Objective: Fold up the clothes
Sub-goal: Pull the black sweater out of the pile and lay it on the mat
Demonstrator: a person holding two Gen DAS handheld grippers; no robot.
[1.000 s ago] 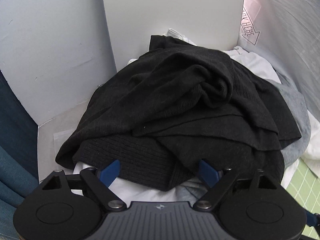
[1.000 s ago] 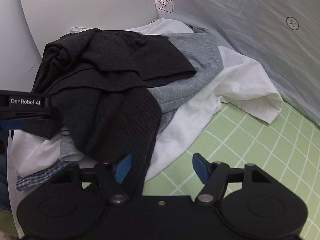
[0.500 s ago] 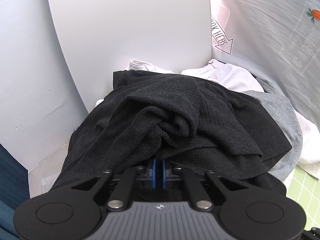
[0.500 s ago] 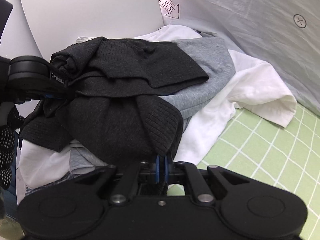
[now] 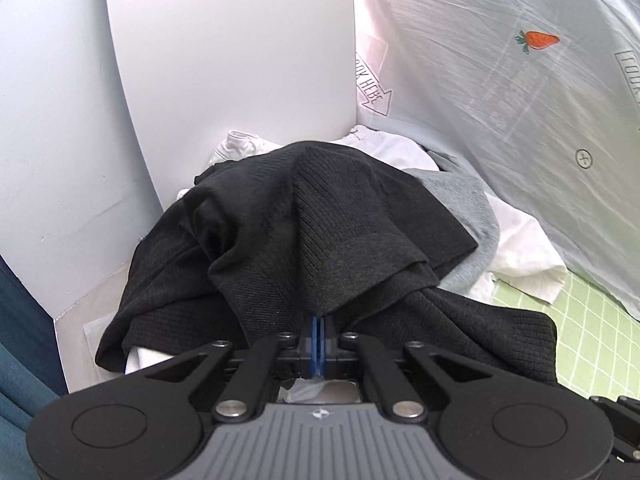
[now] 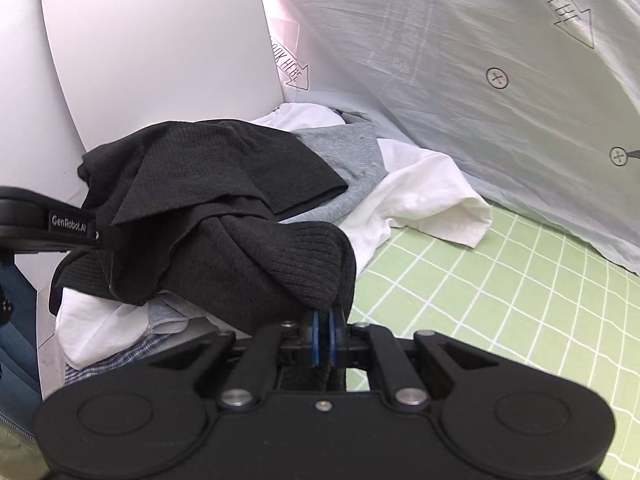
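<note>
Here the left gripper (image 5: 319, 334) has its blue pads (image 5: 314, 336) pressed together on a fold of the black knit (image 5: 320, 224), the cloth rising in a ridge straight up from the pinch. The right gripper (image 6: 323, 336) is clamped the same way on a ribbed hem of the same black knit (image 6: 224, 208), with dark cloth caught between its pads (image 6: 317, 338). In the right wrist view the left gripper's body (image 6: 48, 226) reaches in from the left edge and meets the knit near its other end.

The knit sits on top of a pile of clothes in the corner formed by a white panel (image 5: 240, 80) and a pale sheet (image 5: 500, 100) printed with a carrot and arrows. Under it lie a grey garment (image 6: 344, 156) and a white shirt (image 6: 424, 196), whose sleeve spreads out onto the green checked mat (image 6: 500, 300). At the near left of the pile, a second white piece (image 6: 92, 328) and a bit of blue-checked fabric (image 6: 124, 356) show beneath the knit's edge. A dark teal surface (image 5: 20, 340) stands at the far left.
</note>
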